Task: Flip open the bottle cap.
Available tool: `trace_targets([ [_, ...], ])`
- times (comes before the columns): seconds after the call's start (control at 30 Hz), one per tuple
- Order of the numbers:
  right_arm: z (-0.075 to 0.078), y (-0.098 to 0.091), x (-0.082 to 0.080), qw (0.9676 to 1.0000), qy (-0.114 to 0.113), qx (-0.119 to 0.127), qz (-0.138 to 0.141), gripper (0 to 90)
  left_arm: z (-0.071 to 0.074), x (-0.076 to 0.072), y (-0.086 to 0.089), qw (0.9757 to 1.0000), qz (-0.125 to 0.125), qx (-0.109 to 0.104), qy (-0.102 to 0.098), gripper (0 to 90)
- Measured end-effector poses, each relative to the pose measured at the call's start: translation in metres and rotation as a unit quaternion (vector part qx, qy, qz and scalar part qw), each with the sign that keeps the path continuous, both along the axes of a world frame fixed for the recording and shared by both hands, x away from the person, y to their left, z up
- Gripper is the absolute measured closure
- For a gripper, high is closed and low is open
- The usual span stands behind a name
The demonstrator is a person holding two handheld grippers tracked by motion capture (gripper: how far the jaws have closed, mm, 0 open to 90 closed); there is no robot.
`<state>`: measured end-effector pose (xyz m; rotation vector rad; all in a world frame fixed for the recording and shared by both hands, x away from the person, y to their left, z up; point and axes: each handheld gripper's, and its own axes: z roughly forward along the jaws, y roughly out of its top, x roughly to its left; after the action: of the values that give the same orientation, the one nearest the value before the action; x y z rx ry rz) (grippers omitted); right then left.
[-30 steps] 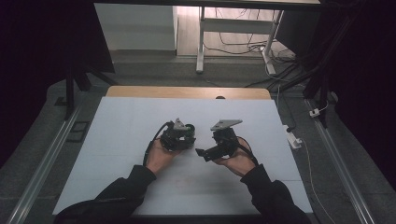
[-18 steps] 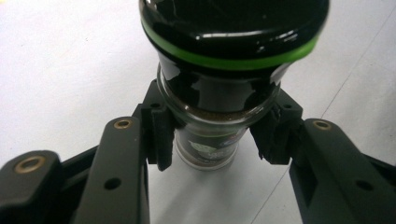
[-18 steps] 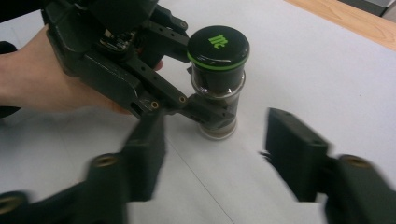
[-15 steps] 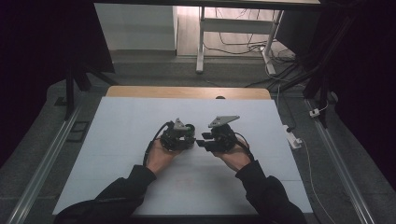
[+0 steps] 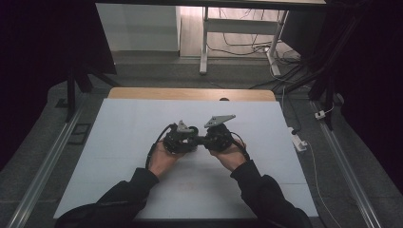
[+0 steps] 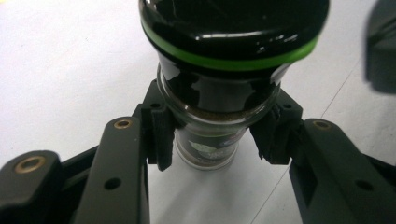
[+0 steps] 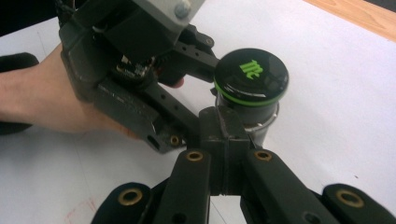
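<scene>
A small glass spice jar (image 6: 212, 109) with a black cap and a green ring (image 6: 233, 28) is held off the white table. My left gripper (image 6: 215, 135) is shut on its glass body just below the cap. In the right gripper view the jar (image 7: 251, 77) sits between the left gripper's fingers (image 7: 201, 49). My right gripper (image 7: 224, 133) has just been closing; its pads now meet with nothing between them, right beside the jar. From above, the left gripper (image 5: 183, 138) and the right gripper (image 5: 216, 137) face each other tip to tip at mid-table.
The white table top (image 5: 119, 156) has a wooden far edge (image 5: 190, 93). A white power strip (image 5: 298, 141) and its cable lie on the floor to the right. Metal rails (image 5: 43, 166) run along both sides of the table.
The right gripper has moved left to the left gripper, and its jaws have closed. The left hand has stayed in place with the jar.
</scene>
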<state>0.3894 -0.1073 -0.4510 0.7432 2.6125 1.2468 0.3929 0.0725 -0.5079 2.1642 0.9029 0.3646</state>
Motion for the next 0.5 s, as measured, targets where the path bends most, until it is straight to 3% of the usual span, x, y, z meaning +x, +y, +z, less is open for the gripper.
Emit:
trace_targets([
  [0.5,-0.0018,0.0078,0.0046,1.0,0.008,-0.001,-0.003,89.8,0.0,0.0001,-0.0001,1.0,0.001,0.001,0.0,53.5],
])
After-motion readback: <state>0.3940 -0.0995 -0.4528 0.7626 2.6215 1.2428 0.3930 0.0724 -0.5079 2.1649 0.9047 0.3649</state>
